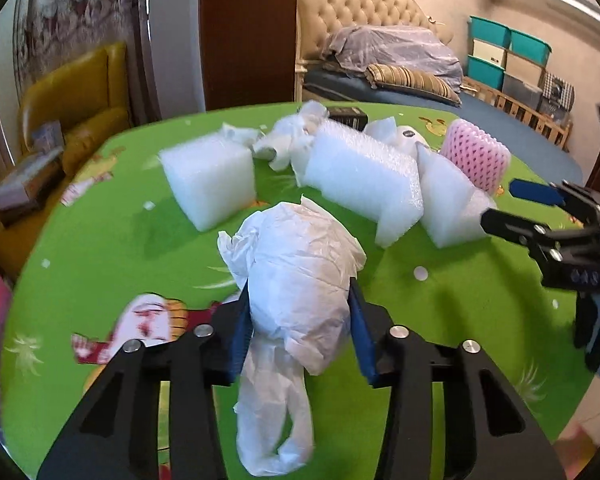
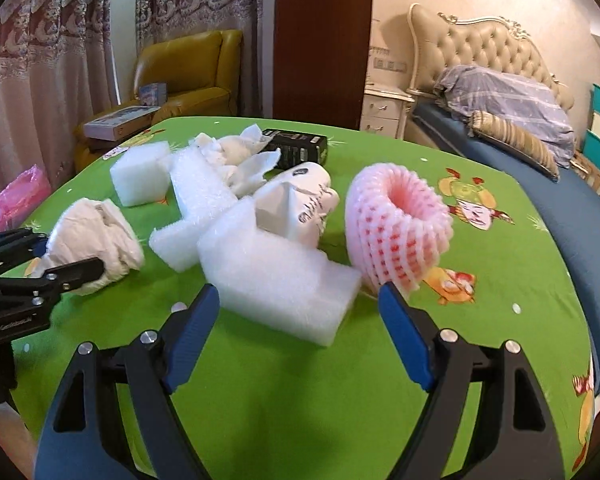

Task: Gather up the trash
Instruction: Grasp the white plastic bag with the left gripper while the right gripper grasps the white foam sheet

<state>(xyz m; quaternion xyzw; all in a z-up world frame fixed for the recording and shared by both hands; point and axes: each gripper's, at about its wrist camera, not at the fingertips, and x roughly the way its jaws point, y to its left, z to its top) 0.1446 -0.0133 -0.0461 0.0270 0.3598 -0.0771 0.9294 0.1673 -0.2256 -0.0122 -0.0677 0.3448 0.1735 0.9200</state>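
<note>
Left tongs [image 1: 298,320] pinching crumpled white bag [image 1: 300,280] — right tongs [image 2: 298,312] spread, near foam block [image 2: 276,280], green tabletop [image 2: 500,280].

My right gripper [image 2: 298,300] hangs over the green table [image 2: 500,280], jaws spread wide, nothing between the pads. Just ahead lies a white foam block [image 2: 276,276], its near corner between my fingertips. Beside it on the right, the pink foam net sleeve [image 2: 396,224] stands on its side, close to my right finger. Off left, my left gripper [image 2: 76,256] clamps a crumpled white paper wad [image 2: 96,232]. Further back: more foam, tissues, a black box [image 2: 300,148].
</note>
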